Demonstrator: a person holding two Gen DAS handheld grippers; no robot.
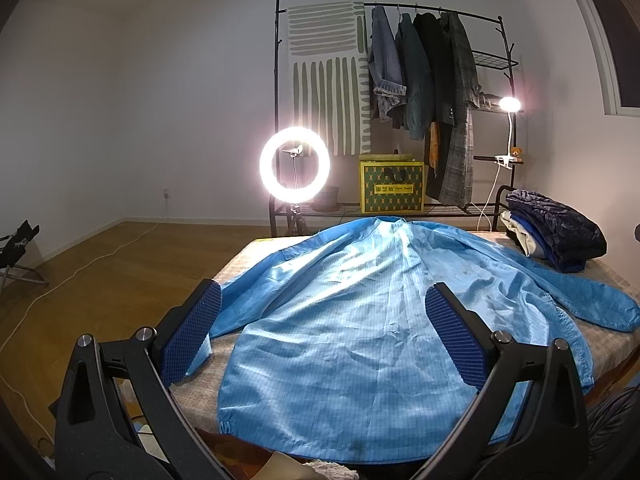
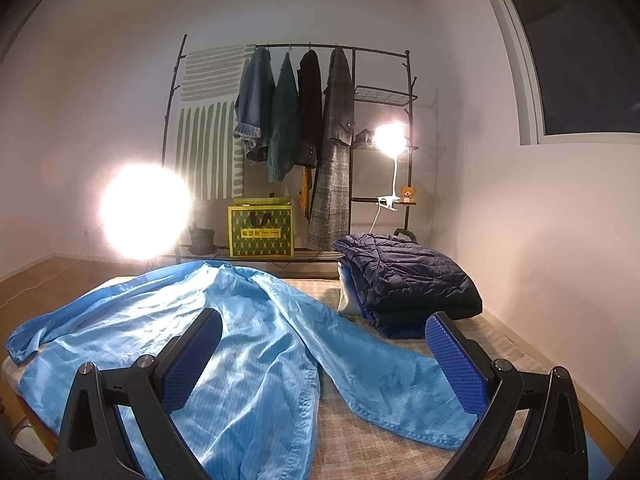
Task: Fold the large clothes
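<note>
While the blue coat (image 1: 340, 320) lies spread flat on the bed (image 2: 380, 440), no fold is begun. Left gripper (image 1: 324, 336) and right gripper (image 2: 324, 360) hover with fingers apart, empty. Next: pinch a sleeve near the bed's edge.

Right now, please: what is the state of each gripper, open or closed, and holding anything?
Left gripper: open, holding nothing, above the blue coat.
Right gripper: open, holding nothing.

— The blue coat (image 1: 344, 320)?
— Thin cloth, faint sheen, fine grid weave, centre frame.
— The fingers (image 1: 456, 340)?
— Dimpled blue pads, matt black plastic. Floor (image 1: 100, 264), left: smooth wood.
</note>
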